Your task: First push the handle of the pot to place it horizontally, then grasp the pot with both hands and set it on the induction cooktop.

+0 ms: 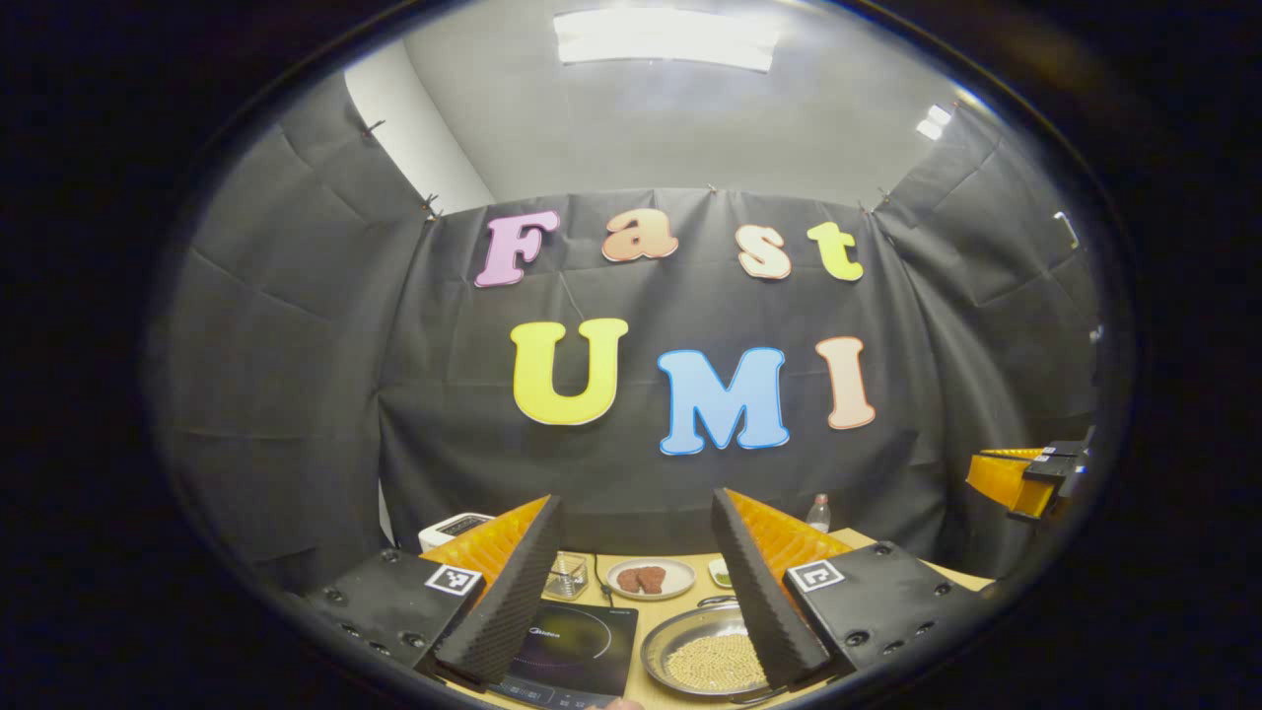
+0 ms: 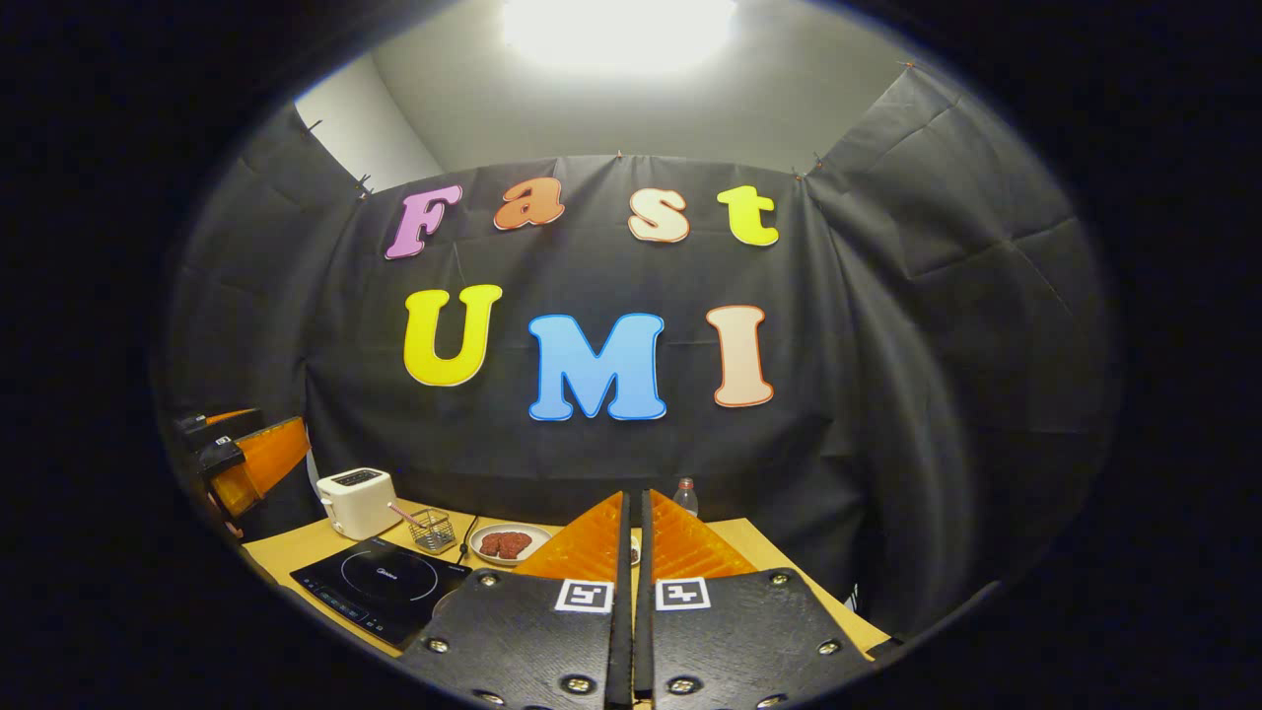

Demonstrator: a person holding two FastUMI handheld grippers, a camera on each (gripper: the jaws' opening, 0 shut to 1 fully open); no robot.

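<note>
Overhead, the pale ceiling with its bright light panel (image 1: 663, 37) filled the top of both views, and the black cloth wall spread across the middle. Low in the frame lay the wooden tabletop (image 2: 286, 548). In the left gripper view my left claw (image 1: 636, 582) stood wide open at the bottom centre, its fingers well apart with nothing between them. Between those fingers, at the bottom edge, I saw the black induction cooktop (image 1: 577, 646) to the left and, just beside it on the right, the pot (image 1: 708, 653), a shallow metal pan holding pale grains; I could not make out its handle. Behind them sat a small plate (image 1: 650, 578) with two dark reddish patties, a wire basket (image 1: 566, 577) to its left, a white toaster (image 1: 454, 529) at the lower left, and a clear bottle (image 1: 817, 513) farther back on the right. My right claw (image 1: 1030, 478) showed at the right edge of that view.

In the right gripper view my right claw (image 2: 637, 552) was at the bottom centre with its fingers closed together, holding nothing. The cooktop lay at the lower left, the toaster behind it, and the left claw hung at the left edge.
</note>
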